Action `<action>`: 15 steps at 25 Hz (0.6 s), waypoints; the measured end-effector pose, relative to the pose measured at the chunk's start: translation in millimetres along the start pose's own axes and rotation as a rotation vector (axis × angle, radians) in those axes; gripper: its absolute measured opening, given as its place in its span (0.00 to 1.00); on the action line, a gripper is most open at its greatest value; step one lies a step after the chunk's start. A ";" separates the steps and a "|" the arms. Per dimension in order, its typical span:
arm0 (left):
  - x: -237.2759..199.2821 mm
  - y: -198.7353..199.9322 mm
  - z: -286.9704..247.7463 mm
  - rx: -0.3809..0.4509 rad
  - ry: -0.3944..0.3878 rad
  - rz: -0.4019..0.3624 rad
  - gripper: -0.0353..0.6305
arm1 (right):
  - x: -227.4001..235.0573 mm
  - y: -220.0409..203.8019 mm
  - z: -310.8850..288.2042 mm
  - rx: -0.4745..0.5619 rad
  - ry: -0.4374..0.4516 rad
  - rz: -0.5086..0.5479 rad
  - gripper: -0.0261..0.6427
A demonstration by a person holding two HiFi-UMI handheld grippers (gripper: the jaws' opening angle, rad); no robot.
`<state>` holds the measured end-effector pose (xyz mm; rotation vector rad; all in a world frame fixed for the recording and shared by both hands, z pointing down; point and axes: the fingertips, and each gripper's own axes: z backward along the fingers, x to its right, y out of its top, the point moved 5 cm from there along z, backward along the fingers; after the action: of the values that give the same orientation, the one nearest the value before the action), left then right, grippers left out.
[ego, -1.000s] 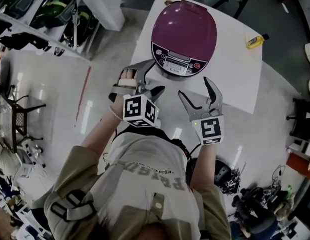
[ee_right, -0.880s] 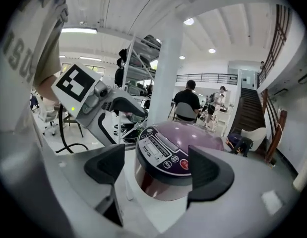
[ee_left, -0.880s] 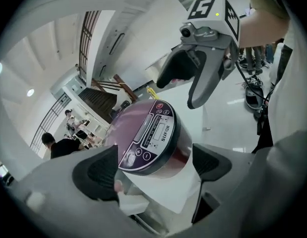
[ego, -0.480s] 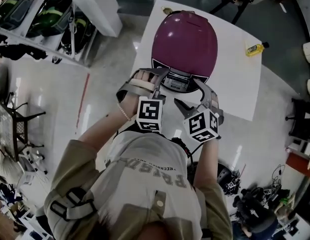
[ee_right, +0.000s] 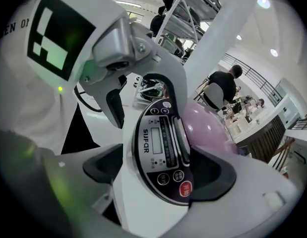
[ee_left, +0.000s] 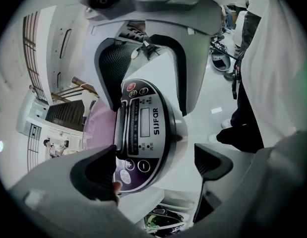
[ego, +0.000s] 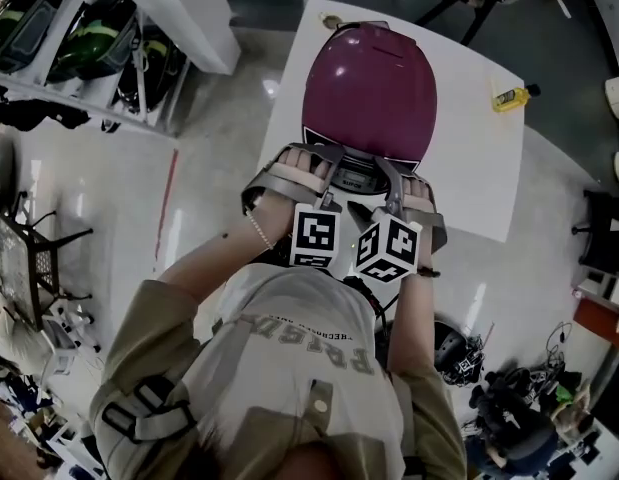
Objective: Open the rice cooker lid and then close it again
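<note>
The rice cooker is sitting on the white desk. Its purple lid is lying shut over the body, and its control panel is facing the person. Both tools are pointing steeply down at the cooker's front, side by side, just before that panel.

The left tool is standing with its jaws wide apart, having just been opening further. The left end of the cooker's panel, with its round buttons, is showing between them. One pad is lying close by the lid side and the other is hanging off the cooker's front wall. Neither pad is visibly pressing on anything.

The right tool is gaping likewise, its jaws also having just been widening. The right end of the cooker's panel, with the red button, is lying between them unclamped.

On the near side of the cooker, the left tool's marker cube is sitting almost against the right tool's.

A small yellow bottle is lying on the desk well apart from the cooker, off its right side.
</note>
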<state>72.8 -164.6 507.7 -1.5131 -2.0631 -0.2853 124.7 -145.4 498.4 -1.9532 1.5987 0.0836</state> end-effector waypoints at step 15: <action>7.6 -4.1 -0.9 -0.038 -0.044 -0.102 0.84 | -8.5 -2.7 -3.9 -0.057 -0.003 0.080 0.63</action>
<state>67.7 -160.3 513.2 -1.4508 -2.1851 -0.3341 123.6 -139.7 506.2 -1.9309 1.6891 0.1665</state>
